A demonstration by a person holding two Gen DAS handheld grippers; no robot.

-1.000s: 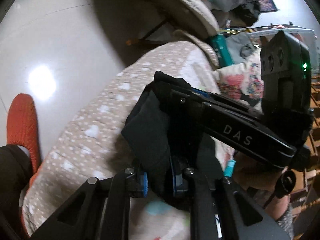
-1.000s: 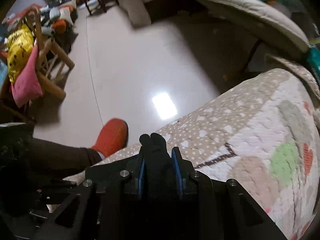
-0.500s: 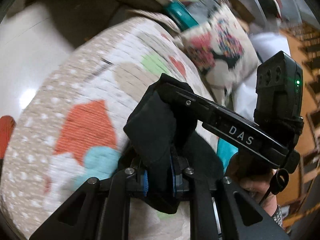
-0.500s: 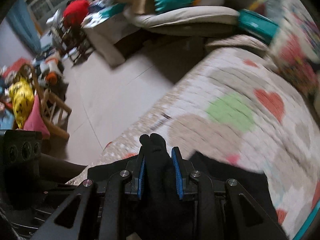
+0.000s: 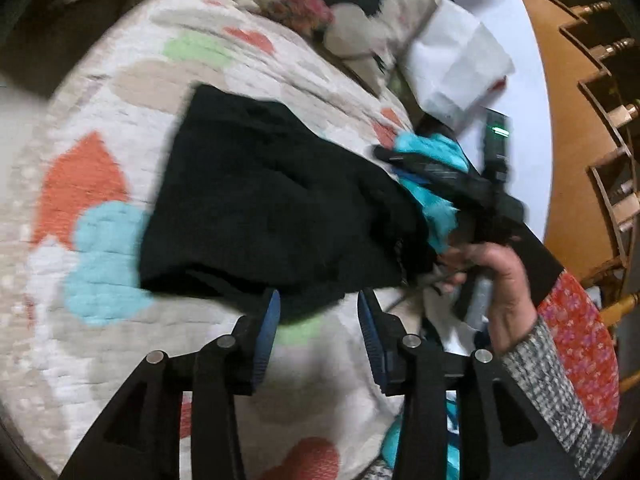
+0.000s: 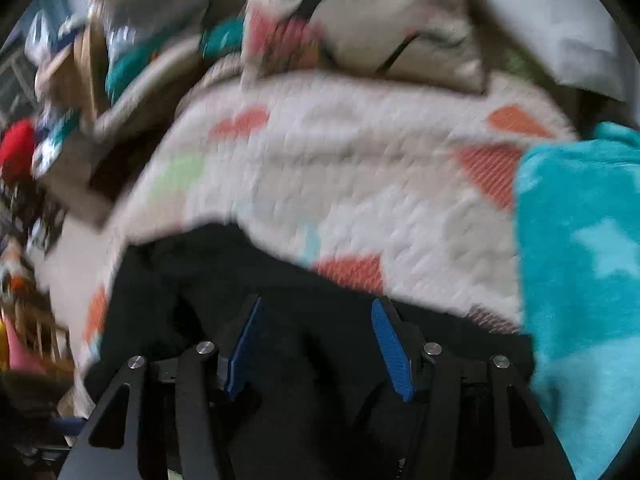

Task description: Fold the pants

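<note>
The black pants [image 5: 272, 208] lie folded in a thick bundle on the patterned quilt [image 5: 100, 184]. My left gripper [image 5: 318, 312] is open and empty just above the bundle's near edge. My right gripper [image 6: 316, 324] is open over the pants [image 6: 304, 292], with nothing between its blue pads. In the left wrist view the right gripper [image 5: 460, 176] and the hand holding it sit at the right side of the pants. The right wrist view is blurred.
A turquoise towel [image 6: 580, 240] lies on the quilt right of the pants; it also shows in the left wrist view [image 5: 432, 184]. A flowered pillow [image 5: 340, 12] and a white pillow [image 5: 452, 60] lie beyond. A wooden headboard [image 5: 580, 80] runs along the right.
Both grippers carried the pants' end across the quilt, then opened and let go. The pants now lie folded on the quilt, and both grippers have drawn back a little.
</note>
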